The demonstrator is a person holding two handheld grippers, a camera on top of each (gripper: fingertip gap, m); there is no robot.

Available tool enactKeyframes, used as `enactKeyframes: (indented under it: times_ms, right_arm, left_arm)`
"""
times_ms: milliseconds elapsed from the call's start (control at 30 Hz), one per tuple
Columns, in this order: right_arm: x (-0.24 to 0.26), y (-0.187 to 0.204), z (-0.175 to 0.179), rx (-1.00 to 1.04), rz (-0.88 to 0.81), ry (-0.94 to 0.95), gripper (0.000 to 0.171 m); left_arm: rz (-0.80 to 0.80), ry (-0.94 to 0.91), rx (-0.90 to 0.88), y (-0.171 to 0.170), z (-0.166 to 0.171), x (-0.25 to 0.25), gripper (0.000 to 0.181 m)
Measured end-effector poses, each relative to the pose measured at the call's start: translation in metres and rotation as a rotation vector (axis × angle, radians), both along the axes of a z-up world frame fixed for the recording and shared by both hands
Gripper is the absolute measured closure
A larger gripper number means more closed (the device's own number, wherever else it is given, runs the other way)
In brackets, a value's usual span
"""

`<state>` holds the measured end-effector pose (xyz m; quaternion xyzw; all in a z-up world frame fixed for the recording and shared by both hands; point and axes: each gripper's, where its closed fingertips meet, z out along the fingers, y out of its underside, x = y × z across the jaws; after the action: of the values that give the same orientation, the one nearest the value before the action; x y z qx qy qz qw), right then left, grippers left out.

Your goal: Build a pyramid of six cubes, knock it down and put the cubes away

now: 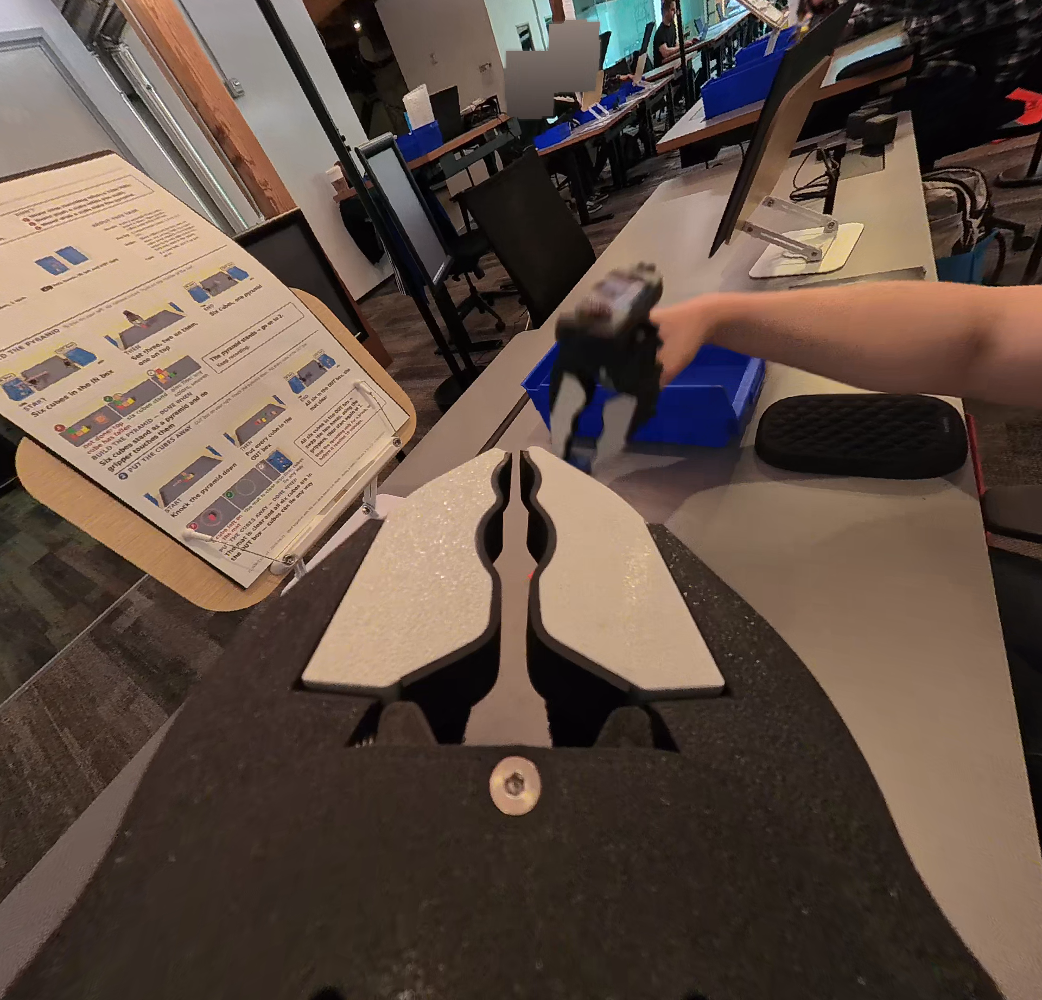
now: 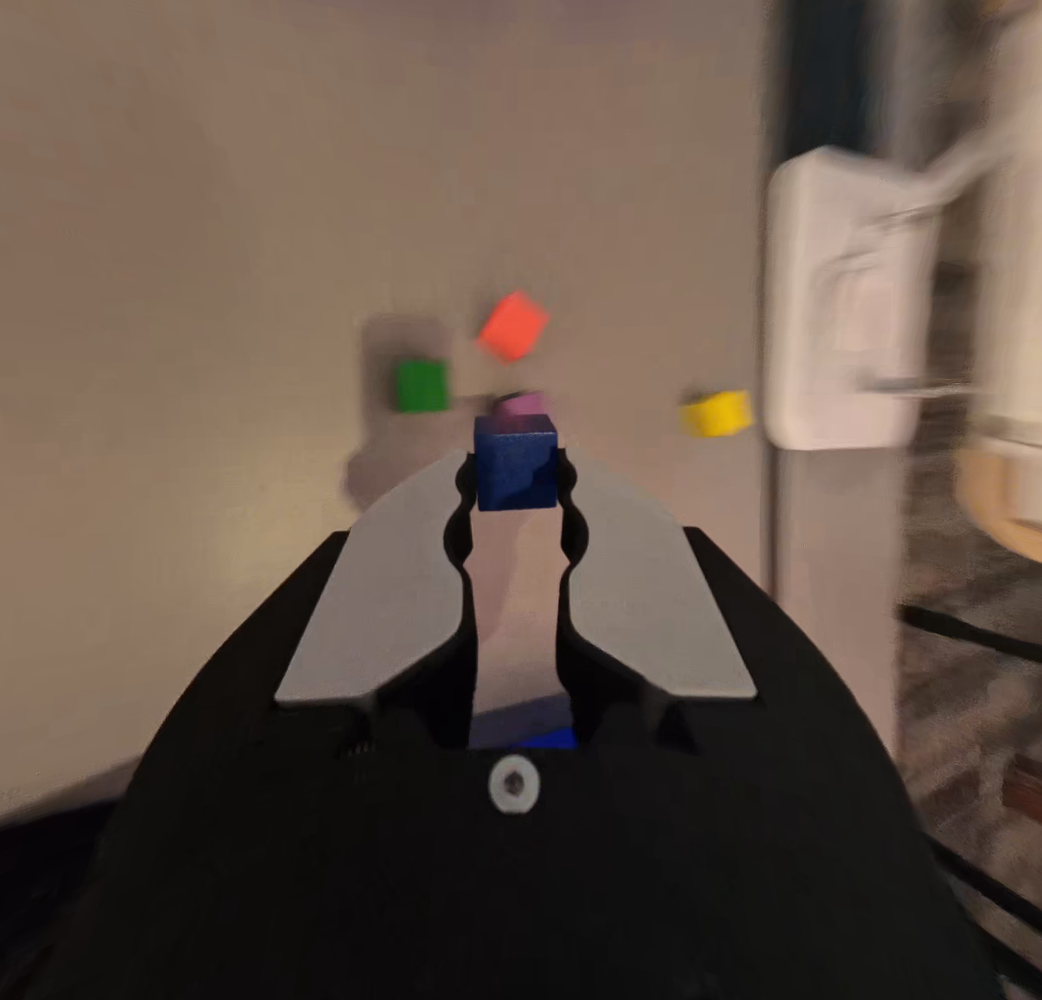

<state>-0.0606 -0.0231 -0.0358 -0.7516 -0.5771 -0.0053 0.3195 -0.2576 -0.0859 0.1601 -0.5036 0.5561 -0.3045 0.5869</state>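
My right gripper (image 2: 515, 460) is shut on a dark blue cube (image 2: 515, 463) and holds it above the grey table; the view is motion-blurred. Below it lie a green cube (image 2: 422, 385), a red-orange cube (image 2: 513, 326), a pink cube (image 2: 521, 403) and a yellow cube (image 2: 717, 412), apart from one another. In the left wrist view my left gripper (image 1: 515, 457) is shut and empty, raised over the table. The right gripper (image 1: 592, 454) shows there too, blurred, with the blue cube (image 1: 579, 459) at its tips, in front of a blue bin (image 1: 699, 403).
An instruction sheet on a wooden stand (image 1: 169, 386) is at the left. A black textured pad (image 1: 860, 434) lies right of the bin. A tilted board on a white stand (image 1: 789, 223) is farther back. A white stand base (image 2: 846, 302) sits by the table edge near the yellow cube. There is about 30 cm between the tips of the two grippers.
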Motion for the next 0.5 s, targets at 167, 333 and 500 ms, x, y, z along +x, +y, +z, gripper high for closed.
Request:
enactKeyframes:
  times_ms: [167, 333, 500]
  right_arm:
    - [0.145, 0.032, 0.136, 0.281, -0.597, 0.209, 0.143]
    - [0.277, 0.011, 0.037, -0.114, -1.148, 0.235, 0.142]
    - [0.299, -0.009, -0.069, -0.394, -1.307, 0.196, 0.142]
  left_arm:
    - [0.006, 0.0, -0.006, 0.001, 0.0, 0.0, 0.179]
    - [0.0, 0.009, 0.002, -0.002, -0.001, 0.002, 0.179]
    - [0.003, 0.017, -0.004, -0.002, -0.003, 0.003, 0.179]
